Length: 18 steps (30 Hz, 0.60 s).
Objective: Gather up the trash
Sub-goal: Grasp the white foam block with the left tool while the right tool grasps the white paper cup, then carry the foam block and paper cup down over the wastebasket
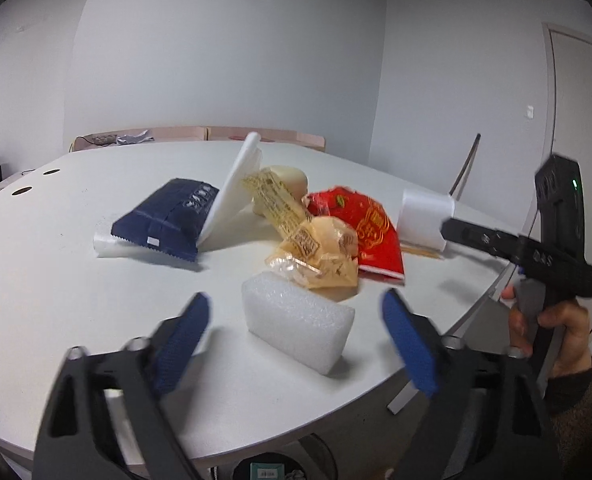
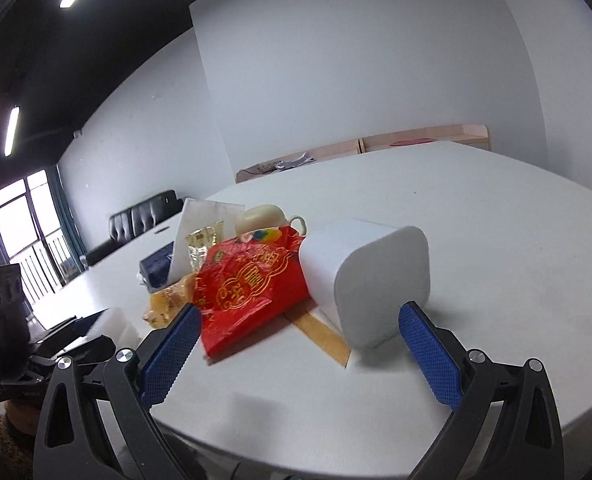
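Note:
Trash lies heaped on a white table [image 1: 56,280]. In the left wrist view my left gripper [image 1: 296,328] is open, its blue pads on either side of a white foam block [image 1: 296,324]. Behind the block lie a clear yellowish wrapper [image 1: 320,256], a red bag [image 1: 368,232], a navy packet [image 1: 168,220] and a tilted white foam sheet [image 1: 232,196]. In the right wrist view my right gripper [image 2: 300,344] is open and empty, just short of the red bag [image 2: 248,288] and a white rounded box [image 2: 368,284] lying on its side.
A cream cup [image 2: 264,218] stands behind the pile. A flat wooden stick [image 2: 324,332] lies under the white box. The table's near edge [image 1: 256,436] runs just below the left gripper, with a bin [image 1: 272,464] on the floor under it. A black chair [image 2: 144,216] stands far left.

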{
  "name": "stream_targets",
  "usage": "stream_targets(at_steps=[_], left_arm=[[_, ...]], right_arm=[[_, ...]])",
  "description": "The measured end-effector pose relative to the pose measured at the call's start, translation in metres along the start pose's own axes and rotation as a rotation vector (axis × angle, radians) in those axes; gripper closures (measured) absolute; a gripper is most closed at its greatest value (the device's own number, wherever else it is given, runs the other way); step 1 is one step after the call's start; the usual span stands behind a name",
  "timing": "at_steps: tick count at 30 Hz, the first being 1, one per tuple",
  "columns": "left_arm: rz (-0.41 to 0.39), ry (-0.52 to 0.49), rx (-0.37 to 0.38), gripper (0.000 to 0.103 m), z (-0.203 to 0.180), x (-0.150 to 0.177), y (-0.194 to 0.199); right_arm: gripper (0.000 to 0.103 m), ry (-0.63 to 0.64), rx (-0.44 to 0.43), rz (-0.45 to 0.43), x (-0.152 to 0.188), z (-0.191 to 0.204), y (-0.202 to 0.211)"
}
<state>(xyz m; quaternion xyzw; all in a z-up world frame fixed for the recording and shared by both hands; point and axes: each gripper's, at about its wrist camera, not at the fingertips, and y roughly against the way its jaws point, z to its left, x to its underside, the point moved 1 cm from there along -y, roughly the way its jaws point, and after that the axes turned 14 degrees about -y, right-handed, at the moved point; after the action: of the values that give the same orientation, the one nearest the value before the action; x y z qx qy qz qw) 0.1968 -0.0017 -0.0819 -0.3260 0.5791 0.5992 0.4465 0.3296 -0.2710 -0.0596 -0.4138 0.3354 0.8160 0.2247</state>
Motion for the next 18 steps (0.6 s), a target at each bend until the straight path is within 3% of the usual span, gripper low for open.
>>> stream_targets(at_steps=[2, 3, 4, 7, 18], left_arm=[[0.008, -0.010, -0.014, 0.054, -0.001, 0.002, -0.001], [-0.002, -0.010, -0.016, 0.055, 0.000, 0.004, 0.002], [-0.010, -0.007, -0.013, 0.055, 0.000, 0.004, 0.004], [-0.053, 0.023, -0.011, 0.056, 0.007, 0.003, 0.015], [-0.107, 0.046, -0.027, 0.056, 0.012, 0.006, 0.049]], right_arm=[[0.016, 0.015, 0.026, -0.008, -0.004, 0.002, -0.007], [0.058, 0.010, 0.024, -0.005, -0.007, 0.002, -0.011], [0.092, -0.004, 0.025, 0.020, -0.008, 0.001, -0.016], [0.093, -0.019, 0.075, 0.024, -0.005, 0.002, -0.020], [0.096, 0.039, 0.068, -0.034, 0.015, 0.033, 0.016]])
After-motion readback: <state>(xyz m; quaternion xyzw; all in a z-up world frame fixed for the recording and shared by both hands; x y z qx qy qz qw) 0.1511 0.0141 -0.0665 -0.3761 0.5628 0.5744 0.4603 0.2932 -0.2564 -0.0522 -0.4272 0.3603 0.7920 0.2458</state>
